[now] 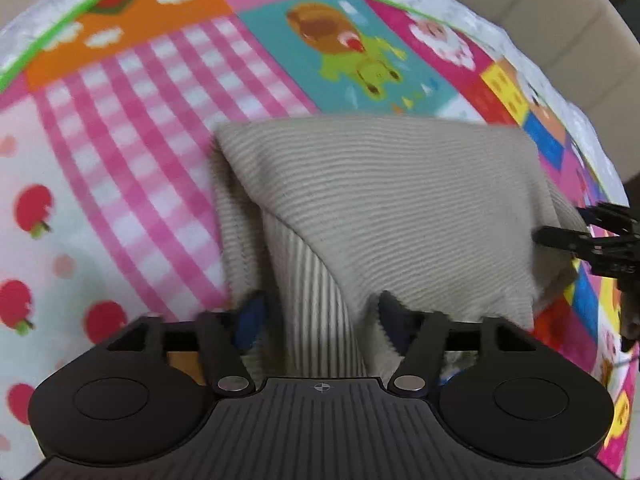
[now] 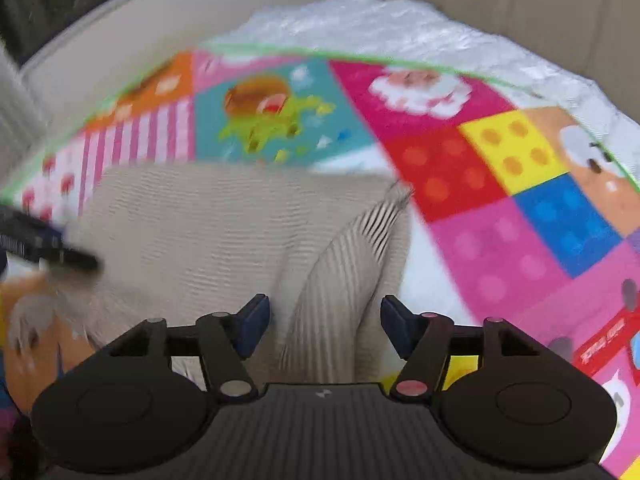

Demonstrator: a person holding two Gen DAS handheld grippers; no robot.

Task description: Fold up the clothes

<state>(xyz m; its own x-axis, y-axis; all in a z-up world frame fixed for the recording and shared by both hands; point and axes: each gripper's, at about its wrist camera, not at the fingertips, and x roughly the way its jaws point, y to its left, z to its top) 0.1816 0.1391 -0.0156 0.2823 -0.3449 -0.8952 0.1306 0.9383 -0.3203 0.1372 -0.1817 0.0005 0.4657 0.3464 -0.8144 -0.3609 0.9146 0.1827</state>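
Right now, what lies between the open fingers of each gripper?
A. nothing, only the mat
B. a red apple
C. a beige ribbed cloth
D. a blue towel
C: a fold of the beige ribbed cloth rises between the fingers of the left gripper and the right gripper, and the pads stand apart from it.

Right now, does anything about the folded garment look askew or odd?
Yes. The beige ribbed garment is folded unevenly: a ridge of cloth humps up at its near edge between the open jaws in both views, so it does not lie flat on the patchwork mat.
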